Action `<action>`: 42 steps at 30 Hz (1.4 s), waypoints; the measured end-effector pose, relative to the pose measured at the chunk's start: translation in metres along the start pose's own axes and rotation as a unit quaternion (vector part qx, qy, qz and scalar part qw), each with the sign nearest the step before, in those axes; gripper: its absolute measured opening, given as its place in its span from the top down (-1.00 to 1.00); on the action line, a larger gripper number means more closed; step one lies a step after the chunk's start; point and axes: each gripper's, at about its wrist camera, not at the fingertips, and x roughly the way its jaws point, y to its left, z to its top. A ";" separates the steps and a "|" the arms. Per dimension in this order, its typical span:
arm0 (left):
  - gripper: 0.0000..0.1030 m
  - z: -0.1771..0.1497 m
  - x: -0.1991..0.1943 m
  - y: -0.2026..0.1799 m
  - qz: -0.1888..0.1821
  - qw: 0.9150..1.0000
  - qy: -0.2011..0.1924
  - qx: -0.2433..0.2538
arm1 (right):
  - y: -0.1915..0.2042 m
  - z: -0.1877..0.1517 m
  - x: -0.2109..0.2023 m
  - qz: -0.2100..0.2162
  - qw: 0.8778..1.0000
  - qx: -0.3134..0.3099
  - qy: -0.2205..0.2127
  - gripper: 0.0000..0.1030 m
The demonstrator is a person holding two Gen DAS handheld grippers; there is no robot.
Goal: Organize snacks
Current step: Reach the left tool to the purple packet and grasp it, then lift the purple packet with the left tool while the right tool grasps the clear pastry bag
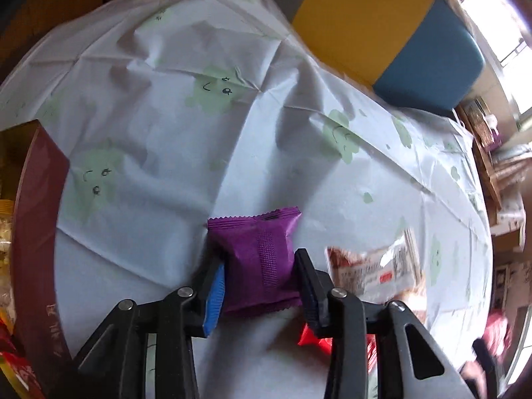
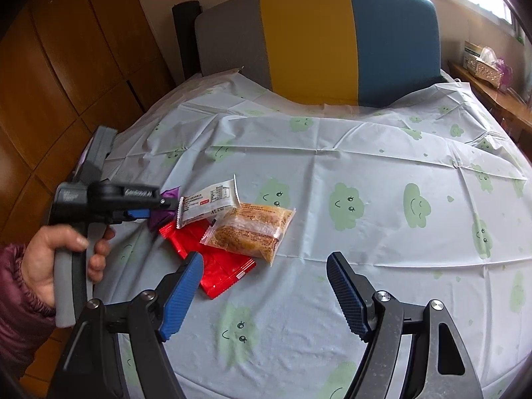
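Observation:
My left gripper (image 1: pixel 257 274) is shut on a purple snack packet (image 1: pixel 257 256) and holds it just above the cloth-covered table (image 1: pixel 166 133). In the right wrist view the left gripper (image 2: pixel 159 209) shows at the left with the purple packet (image 2: pixel 166 214) between its fingers. Beside it lie a white packet (image 2: pixel 209 204), a red packet (image 2: pixel 216 269) and a clear-wrapped cake (image 2: pixel 249 229). My right gripper (image 2: pixel 264 286) is open and empty, near the front of the table, its left finger close to the red packet.
A dark red box (image 1: pixel 36 232) holding snacks stands at the left edge of the left wrist view. A yellow and blue chair back (image 2: pixel 349 43) rises behind the table. Wooden cabinets (image 2: pixel 50 66) are at the left. A tissue box (image 2: pixel 482 63) sits at the far right.

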 end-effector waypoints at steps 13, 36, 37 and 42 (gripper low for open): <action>0.23 -0.127 -0.060 -0.024 -0.009 0.979 -0.062 0.196 | -0.001 -0.008 0.014 -0.027 0.999 -0.013 0.026 -0.49; 0.22 -0.184 -0.051 -0.014 -0.061 0.968 -0.077 0.230 | 0.046 0.022 0.090 -0.022 0.959 -0.251 0.129 -0.49; 0.22 -0.184 -0.051 -0.014 -0.064 0.968 -0.078 0.228 | 0.047 0.025 0.097 -0.021 0.954 -0.267 0.139 -0.49; 0.22 -0.183 -0.052 -0.013 -0.069 0.968 -0.078 0.226 | 0.057 0.034 0.127 -0.006 0.917 -0.346 0.200 -0.58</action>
